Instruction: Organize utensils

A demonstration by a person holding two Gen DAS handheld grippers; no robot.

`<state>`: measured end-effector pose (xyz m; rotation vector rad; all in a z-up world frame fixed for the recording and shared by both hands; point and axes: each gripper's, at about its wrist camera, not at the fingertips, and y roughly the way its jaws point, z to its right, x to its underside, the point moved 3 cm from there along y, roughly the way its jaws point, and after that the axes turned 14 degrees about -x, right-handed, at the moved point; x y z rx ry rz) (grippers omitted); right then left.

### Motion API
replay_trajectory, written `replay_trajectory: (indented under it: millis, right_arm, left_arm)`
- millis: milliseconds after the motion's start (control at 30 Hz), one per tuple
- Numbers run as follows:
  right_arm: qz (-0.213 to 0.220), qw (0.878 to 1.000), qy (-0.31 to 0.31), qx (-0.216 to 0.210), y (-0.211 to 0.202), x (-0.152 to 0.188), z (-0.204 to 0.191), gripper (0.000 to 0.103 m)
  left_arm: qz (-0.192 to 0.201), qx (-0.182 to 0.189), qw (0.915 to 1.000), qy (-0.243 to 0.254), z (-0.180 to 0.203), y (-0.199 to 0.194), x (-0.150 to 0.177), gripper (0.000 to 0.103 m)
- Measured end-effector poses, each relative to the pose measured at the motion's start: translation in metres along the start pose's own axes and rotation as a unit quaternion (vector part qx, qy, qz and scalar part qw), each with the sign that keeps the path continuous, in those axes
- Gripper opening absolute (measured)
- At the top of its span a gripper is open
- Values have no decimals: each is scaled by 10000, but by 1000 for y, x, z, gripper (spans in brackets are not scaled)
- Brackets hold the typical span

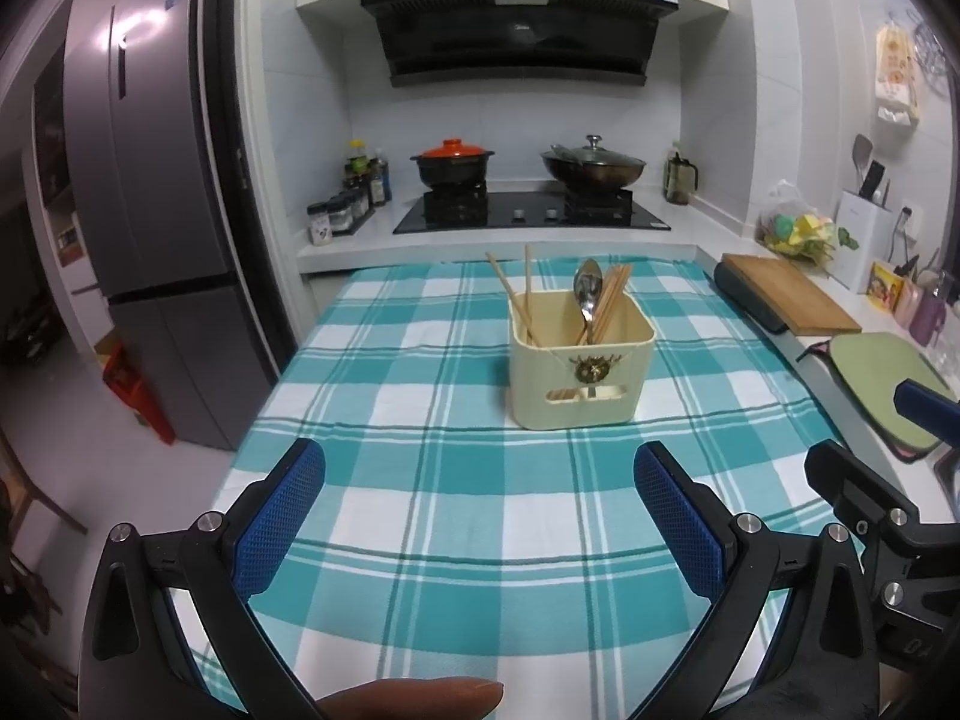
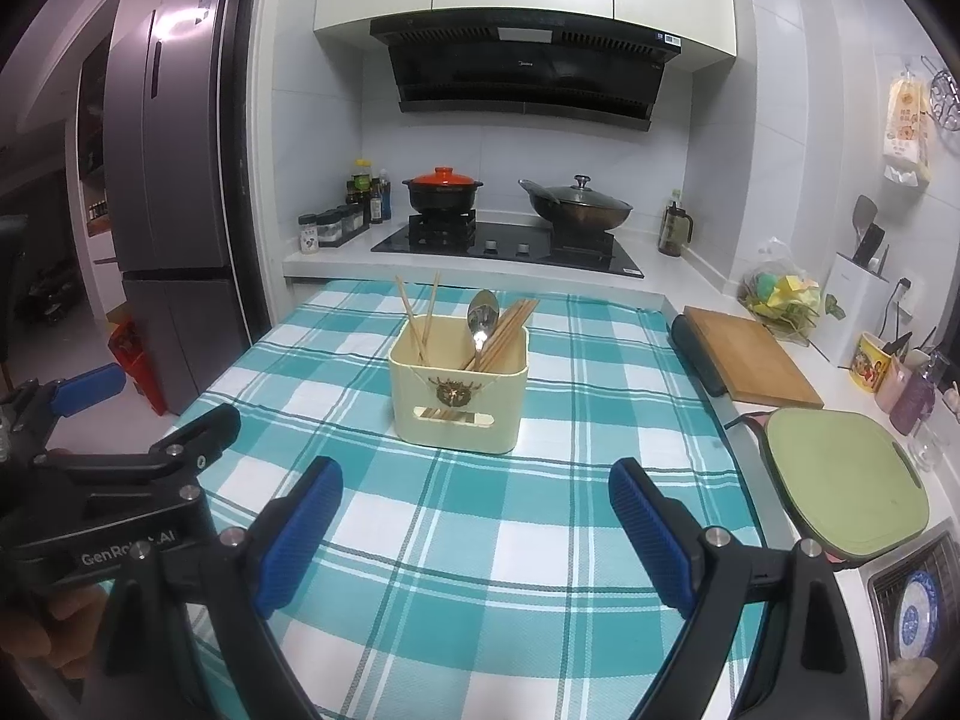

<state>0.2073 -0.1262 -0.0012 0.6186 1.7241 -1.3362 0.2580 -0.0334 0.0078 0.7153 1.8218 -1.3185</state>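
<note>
Both hand-held grippers (image 1: pixel 480 480) (image 2: pixel 476 495) gape empty, utensil holder (image 1: pixel 579 360) well beyond.

Two hand-held black claws with blue pads

The left claw (image 1: pixel 480 516) and right claw (image 2: pixel 474 534) share one build: black angular plastic arms, fingers faced with blue textured pads (image 1: pixel 279 525), and round silver screws at the pivots. White "GenRobot.AI" lettering (image 2: pixel 127 547) marks the left claw's black body.
</note>
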Motion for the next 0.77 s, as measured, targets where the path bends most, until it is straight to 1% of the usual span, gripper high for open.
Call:
replay_trajectory:
  millis: [567,700,767]
  right_arm:
    - [-66,10000,3,29,4,3,4,92]
    - [-124,9999,14,36,9,5,8,92]
    - [-148,9999,25,39,11,6,9,92]
  left_arm:
    - [-56,55,9999,83,4,10,4,103]
    - [-195,148,9997,-98,1,17,4,102]
    - [-152,113,9998,-42,2,19,4,102]
